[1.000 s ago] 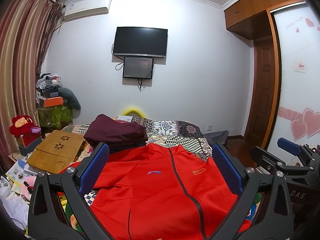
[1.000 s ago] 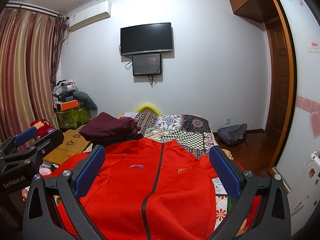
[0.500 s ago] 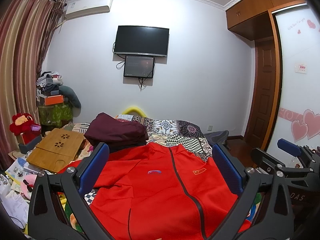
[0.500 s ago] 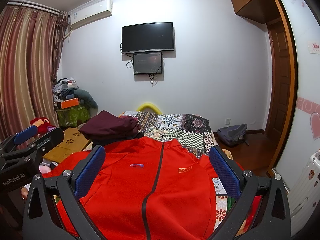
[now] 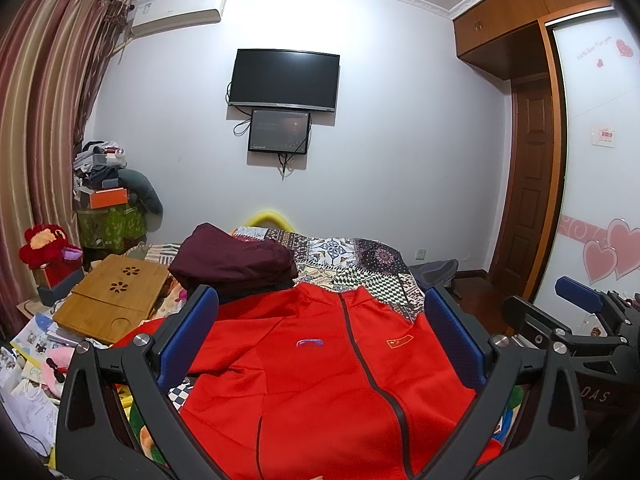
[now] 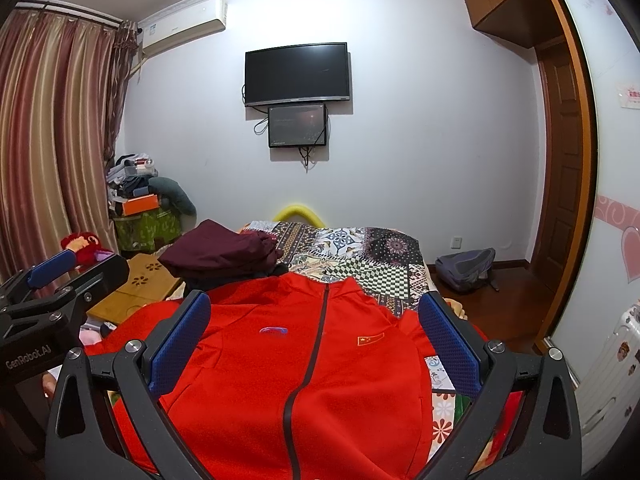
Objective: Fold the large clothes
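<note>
A red zip-up jacket (image 5: 320, 376) (image 6: 304, 368) lies spread front-up on the bed, collar toward the far wall, dark zipper down its middle. My left gripper (image 5: 320, 316) hovers above its lower part, open, nothing between the blue pads. My right gripper (image 6: 316, 314) hangs likewise over the jacket, open and empty. Each gripper shows at the edge of the other's view: the right gripper (image 5: 576, 304) at the right side, the left gripper (image 6: 56, 270) at the left. The jacket's hem is hidden below both views.
A folded maroon garment (image 5: 232, 260) rests behind the jacket's left shoulder on the patchwork bedspread (image 5: 360, 260). A bamboo lap tray (image 5: 112, 300) and papers lie at the left. A grey backpack (image 6: 466, 266) sits on the floor by the wooden door (image 6: 560, 168). A TV (image 6: 298, 74) hangs on the far wall.
Both views have shifted only slightly, the scene sitting a touch higher than before. The jacket lies unmoved and both grippers stay open.
</note>
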Tool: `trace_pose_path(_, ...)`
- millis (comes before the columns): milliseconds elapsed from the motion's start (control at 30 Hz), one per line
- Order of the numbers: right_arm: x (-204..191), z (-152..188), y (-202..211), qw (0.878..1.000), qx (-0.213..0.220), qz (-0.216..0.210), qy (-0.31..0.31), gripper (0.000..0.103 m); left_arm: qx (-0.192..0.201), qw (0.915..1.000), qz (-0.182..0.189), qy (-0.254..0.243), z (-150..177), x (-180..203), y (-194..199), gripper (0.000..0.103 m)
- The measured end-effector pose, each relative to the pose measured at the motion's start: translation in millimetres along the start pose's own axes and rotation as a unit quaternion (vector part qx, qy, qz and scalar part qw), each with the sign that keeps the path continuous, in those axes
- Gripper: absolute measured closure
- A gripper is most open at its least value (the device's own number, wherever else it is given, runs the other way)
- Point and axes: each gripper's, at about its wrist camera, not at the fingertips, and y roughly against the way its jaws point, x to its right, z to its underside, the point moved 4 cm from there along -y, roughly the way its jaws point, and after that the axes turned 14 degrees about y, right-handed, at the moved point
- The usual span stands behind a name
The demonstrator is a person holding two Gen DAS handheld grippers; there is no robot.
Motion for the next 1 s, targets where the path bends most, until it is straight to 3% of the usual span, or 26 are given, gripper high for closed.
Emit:
trace_pose_path(400, -1, -1, -7, 1.0, -0.007, 0.0, -0.002, 0.0, -0.003, 0.9999, -0.009, 0.004, -2, -8, -4, 0.0)
trace_pose_path(700, 1, -1, -31, 1.0, -0.019, -0.006, -0.008, 0.0, -0.023, 0.9991, -0.034, 0.009, -7, -26, -29, 0.0)
trace_pose_path(1000, -1, -1, -70, 0.999, -0.048, -0.01, 0.002, 0.0, -0.05, 0.992, -0.105, 0.048, -24, -98, -88, 0.0)
